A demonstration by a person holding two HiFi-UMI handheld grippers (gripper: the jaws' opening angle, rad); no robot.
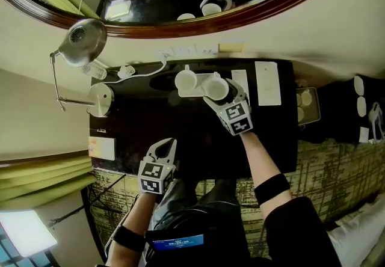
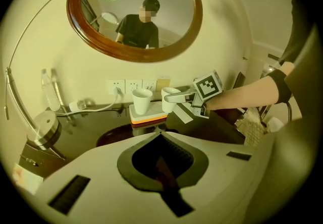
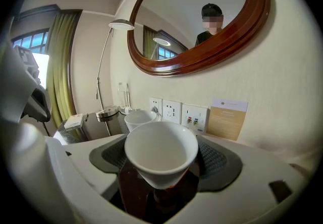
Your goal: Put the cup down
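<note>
Desk (image 1: 180,133): one tray (image 2: 147,116), one cup (image 1: 186,81), second cup (image 3: 161,155) gripped

Second cup (image 1: 186,81) on tray (image 2: 147,117), cup (image 1: 216,86) just right of it

The mirror (image 1: 180,30) runs off the top edge of the head view, and only its lower arc shows. In the right gripper view the cup (image 3: 160,155) hides its own foot, and the second cup (image 3: 139,118) shows little more than a rim behind it. Print on the card (image 3: 228,118) is too small to read. In the left gripper view the tray (image 2: 144,116) has its right end hidden behind the cup.
</note>
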